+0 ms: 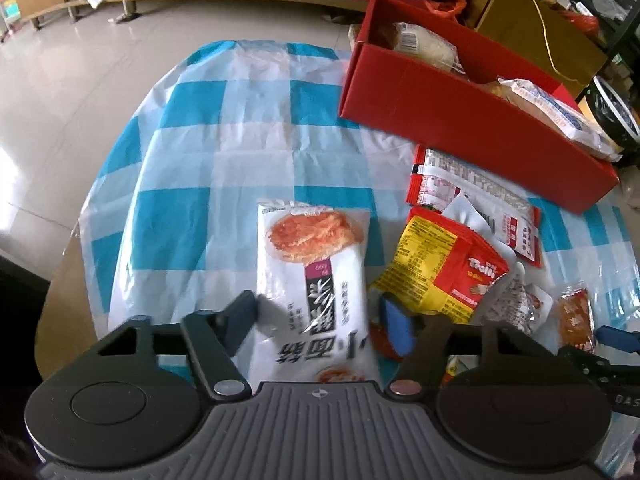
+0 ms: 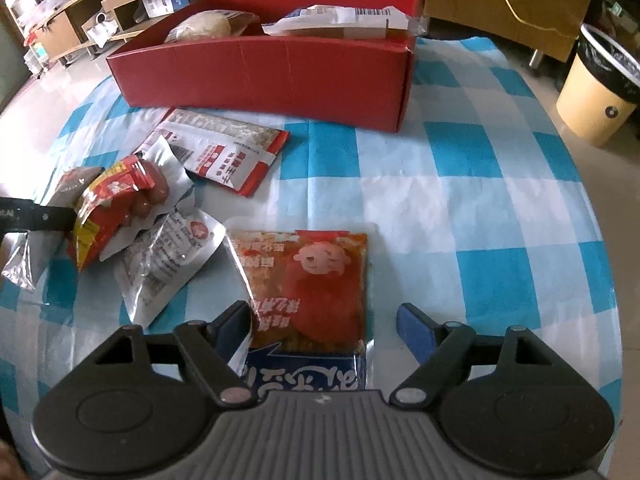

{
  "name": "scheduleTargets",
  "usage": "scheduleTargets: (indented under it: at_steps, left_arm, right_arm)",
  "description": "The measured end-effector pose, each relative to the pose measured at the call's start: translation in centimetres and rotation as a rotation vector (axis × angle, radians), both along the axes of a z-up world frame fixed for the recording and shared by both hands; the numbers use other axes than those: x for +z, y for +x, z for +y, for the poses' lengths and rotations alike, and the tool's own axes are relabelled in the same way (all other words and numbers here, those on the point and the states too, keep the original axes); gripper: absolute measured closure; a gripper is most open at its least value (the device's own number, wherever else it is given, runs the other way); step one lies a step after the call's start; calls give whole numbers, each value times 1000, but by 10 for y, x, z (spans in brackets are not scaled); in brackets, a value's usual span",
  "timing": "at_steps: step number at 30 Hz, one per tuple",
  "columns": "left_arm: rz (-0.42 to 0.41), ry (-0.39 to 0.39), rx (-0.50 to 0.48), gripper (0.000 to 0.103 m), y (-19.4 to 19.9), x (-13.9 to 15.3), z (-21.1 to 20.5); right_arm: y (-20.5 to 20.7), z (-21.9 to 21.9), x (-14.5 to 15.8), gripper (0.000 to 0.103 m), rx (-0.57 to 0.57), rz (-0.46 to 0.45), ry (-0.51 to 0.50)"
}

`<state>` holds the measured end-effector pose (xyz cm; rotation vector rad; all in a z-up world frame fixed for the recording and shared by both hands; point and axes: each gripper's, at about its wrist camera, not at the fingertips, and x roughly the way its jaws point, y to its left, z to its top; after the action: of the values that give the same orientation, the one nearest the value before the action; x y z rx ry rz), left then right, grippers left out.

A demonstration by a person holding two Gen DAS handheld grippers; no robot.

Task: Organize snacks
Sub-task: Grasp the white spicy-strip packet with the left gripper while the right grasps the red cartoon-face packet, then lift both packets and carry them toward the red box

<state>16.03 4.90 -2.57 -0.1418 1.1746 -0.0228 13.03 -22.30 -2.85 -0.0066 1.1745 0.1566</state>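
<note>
Left wrist view: the left gripper (image 1: pixel 320 318) points down over a blue-checked tablecloth (image 1: pixel 192 128), jaws apart around a white pastry packet (image 1: pixel 316 276), neither pad pressing it. At two o'clock lie a yellow-red Trolli bag (image 1: pixel 440 264) and a red sachet (image 1: pixel 472 196); beyond them, a red box (image 1: pixel 460 120) holding snacks.

Right wrist view: the right gripper (image 2: pixel 324 328) hangs with jaws apart over an orange-red snack packet (image 2: pixel 308 284). A sausage pack (image 2: pixel 116 208) lies at ten o'clock, the red box at twelve.

Each fisheye camera sat on its own tool, looking steeply down along the fingers, close over the checked tabletop (image 1: pixel 224 152). Both views shared the red box (image 1: pixel 460 120) and the central snack pile (image 2: pixel 132 208), seen from opposite sides.
</note>
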Motion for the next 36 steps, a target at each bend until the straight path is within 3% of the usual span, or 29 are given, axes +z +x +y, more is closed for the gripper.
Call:
scheduleTargets:
  at_steps: [4,6,15,18,21,23,26,31,36]
  left_arm:
    - [3,26,-1,48,-6,5,-4]
    - [5,22,-4,51,-11,7,-5]
    - [-11,-24,14,64,-41,20,7]
    - [-8,-15,6,64,-49,19,6]
    - [-3,1,-12,54,-55,15,2]
    - [7,14,-8,33,-56,10,2]
    - [14,38,2,19,-54,4,2]
    - [27,94,13,21,-51,-6,-2]
    - [-7,127,-5,43,-54,-1,-12]
  right_arm:
    - [-4,1,5,53,10,-24,-6]
    - [-7,-4,7,58,-13,-20,17]
    - [-32,-5,29,60,-38,-78,74]
    - [-34,1,33,60,-23,-87,86]
    - [-35,5,32,60,-5,-86,94]
    - [-35,4,32,60,-3,-84,101]
    - [-35,2,33,60,-6,-83,114]
    - [-33,0,34,59,-5,-85,125]
    - [-32,3,35,59,6,-86,130]
